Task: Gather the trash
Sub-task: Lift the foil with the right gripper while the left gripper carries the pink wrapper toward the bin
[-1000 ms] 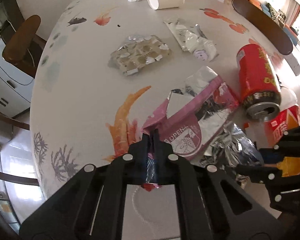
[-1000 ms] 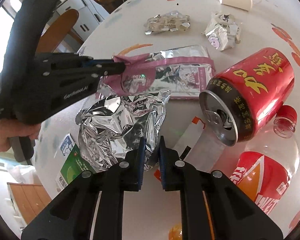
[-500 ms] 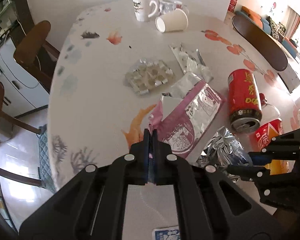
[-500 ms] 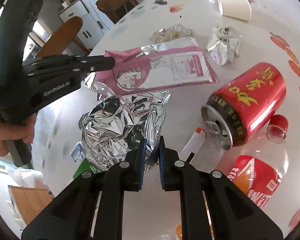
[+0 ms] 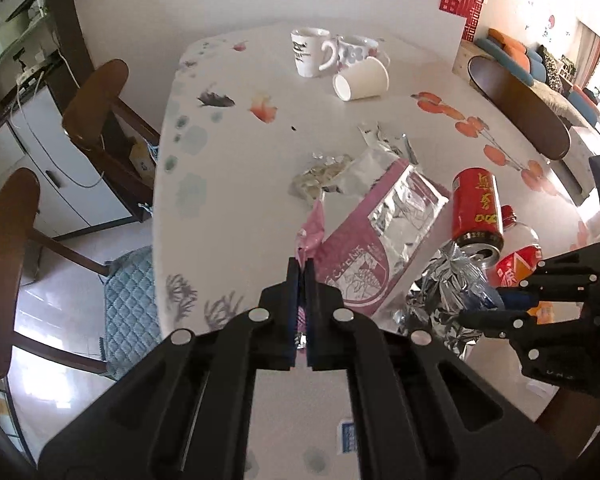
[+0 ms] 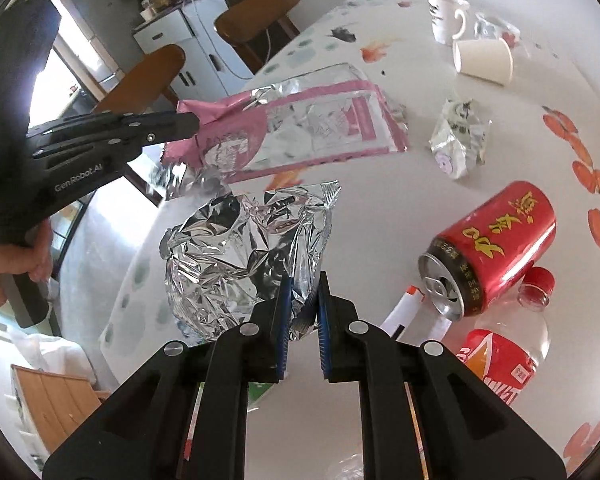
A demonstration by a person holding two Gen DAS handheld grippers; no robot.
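Observation:
My left gripper [image 5: 301, 270] is shut on a corner of the pink and silver snack bag [image 5: 384, 236], which hangs above the white table [image 5: 236, 168]. From the right wrist the same pink bag [image 6: 300, 128] shows lifted, pinched by the left gripper [image 6: 194, 124]. My right gripper [image 6: 303, 292] is shut on the edge of a crumpled silver foil bag [image 6: 244, 252], also raised off the table. In the left wrist view the foil bag [image 5: 448, 288] hangs at the right gripper [image 5: 466, 314].
On the table lie a red can [image 6: 492, 248], a plastic bottle with a red label [image 6: 508, 344], a small crumpled wrapper [image 6: 458, 136], a tipped paper cup [image 6: 484, 60] and mugs [image 5: 312, 52]. Wooden chairs [image 5: 92, 96] stand at the table's left edge. A hand [image 6: 8, 268] grips the left tool.
Both grippers have risen, lifting the pink bag and the foil bag off the table. The table and its litter look farther away in both views.

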